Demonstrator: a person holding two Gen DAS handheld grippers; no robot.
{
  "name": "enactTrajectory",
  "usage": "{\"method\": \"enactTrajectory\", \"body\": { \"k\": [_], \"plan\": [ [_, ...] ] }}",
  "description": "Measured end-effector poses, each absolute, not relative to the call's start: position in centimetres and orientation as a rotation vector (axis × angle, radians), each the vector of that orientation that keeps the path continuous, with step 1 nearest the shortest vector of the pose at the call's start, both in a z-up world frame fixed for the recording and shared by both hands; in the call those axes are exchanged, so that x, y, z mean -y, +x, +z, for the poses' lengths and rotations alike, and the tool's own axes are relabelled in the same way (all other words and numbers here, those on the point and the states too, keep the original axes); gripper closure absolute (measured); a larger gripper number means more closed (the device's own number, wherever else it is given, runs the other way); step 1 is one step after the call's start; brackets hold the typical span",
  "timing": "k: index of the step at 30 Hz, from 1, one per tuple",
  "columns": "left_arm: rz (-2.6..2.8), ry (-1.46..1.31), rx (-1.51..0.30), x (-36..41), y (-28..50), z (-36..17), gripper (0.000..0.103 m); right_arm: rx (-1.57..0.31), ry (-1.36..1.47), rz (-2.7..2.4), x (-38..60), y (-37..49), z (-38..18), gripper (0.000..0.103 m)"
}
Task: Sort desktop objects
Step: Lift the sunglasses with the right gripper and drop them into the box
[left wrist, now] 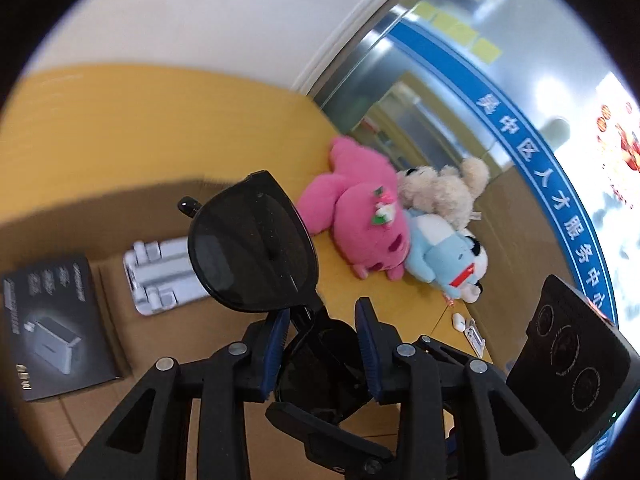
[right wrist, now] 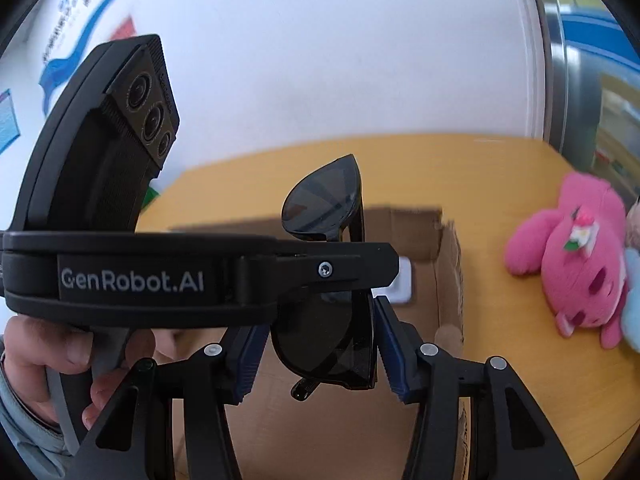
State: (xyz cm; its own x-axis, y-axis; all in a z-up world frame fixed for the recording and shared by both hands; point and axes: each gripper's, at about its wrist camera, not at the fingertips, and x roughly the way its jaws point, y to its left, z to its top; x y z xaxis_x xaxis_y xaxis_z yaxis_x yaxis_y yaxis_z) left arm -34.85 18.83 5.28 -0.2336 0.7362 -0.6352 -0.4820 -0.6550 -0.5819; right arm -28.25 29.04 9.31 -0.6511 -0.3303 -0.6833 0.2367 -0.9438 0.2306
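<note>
Black folded sunglasses [left wrist: 256,248] stand between both grippers above an open cardboard box [left wrist: 160,344]. My left gripper [left wrist: 322,320] has its blue pads on the frame near the bridge, with one lens above the fingers and one below. In the right wrist view the sunglasses [right wrist: 326,204] pass behind the left gripper's body [right wrist: 160,276]. My right gripper [right wrist: 320,344] has its blue pads on either side of the lower lens with small gaps showing.
The box holds a dark booklet [left wrist: 52,324] and a white stand [left wrist: 164,276]. A pink plush [left wrist: 360,216], a beige plush [left wrist: 440,188] and a blue plush [left wrist: 444,256] lie on the yellow table [left wrist: 120,120]. Small white items [left wrist: 466,326] lie nearby.
</note>
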Motion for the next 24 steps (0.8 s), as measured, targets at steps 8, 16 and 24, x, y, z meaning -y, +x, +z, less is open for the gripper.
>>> {"method": "enactTrajectory", "body": {
  "k": [8, 16, 24],
  "plan": [
    [1.807, -1.428, 0.516, -19.8, -38.1, -2.5, 0.071, 0.180, 1.505, -2.485, -29.2, -32.6, 3.3, 0.053],
    [1.698, -1.565, 0.613, -20.0, -38.4, -5.1, 0.061, 0.044, 1.697, -2.455, -28.3, -33.2, 1.8, 0.053],
    [1.681, -1.624, 0.586, -19.6, -38.1, -5.6, 0.049, -0.039, 1.752, -2.494, -27.2, -32.1, 1.6, 0.051]
  ]
}}
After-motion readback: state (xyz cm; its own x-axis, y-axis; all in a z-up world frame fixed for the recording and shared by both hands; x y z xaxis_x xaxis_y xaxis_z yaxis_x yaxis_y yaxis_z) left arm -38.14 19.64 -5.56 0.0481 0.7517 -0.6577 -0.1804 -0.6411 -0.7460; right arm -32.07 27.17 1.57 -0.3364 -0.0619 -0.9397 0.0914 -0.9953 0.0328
